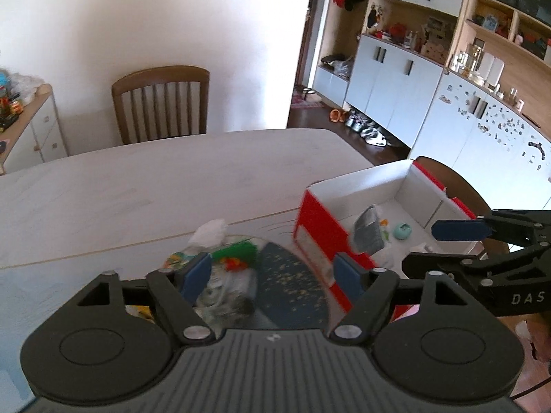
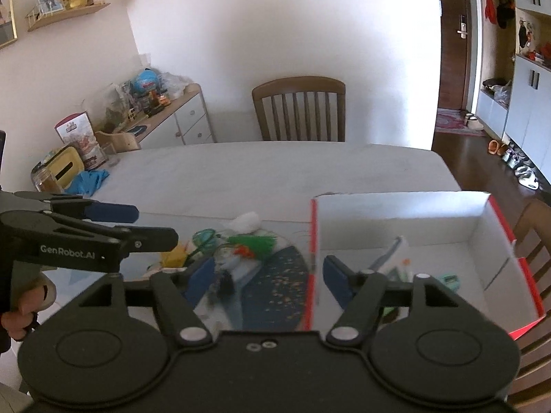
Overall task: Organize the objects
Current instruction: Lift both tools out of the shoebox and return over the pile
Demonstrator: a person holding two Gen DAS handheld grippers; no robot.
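Observation:
A red and white cardboard box [image 1: 311,227] [image 2: 496,227] stands open on the table at the right. Inside lie a grey packet [image 1: 368,230] and a small teal object [image 1: 402,230]. Left of the box is a pile of small items: a dark blue speckled fan-shaped piece [image 1: 292,285] [image 2: 275,285], a green tassel [image 1: 237,251] [image 2: 255,242], a white tuft [image 1: 210,232] [image 2: 246,222] and a yellow item [image 2: 174,256]. My left gripper [image 1: 272,273] is open and empty above the pile. My right gripper [image 2: 265,277] is open and empty over the box's left wall.
The white table [image 1: 155,179] stretches far back. A wooden chair [image 1: 162,103] stands at its far side, another chair [image 2: 533,237] behind the box. A tissue box, blue cloth [image 2: 87,179] and jar sit at the table's far left. Cabinets line the right wall.

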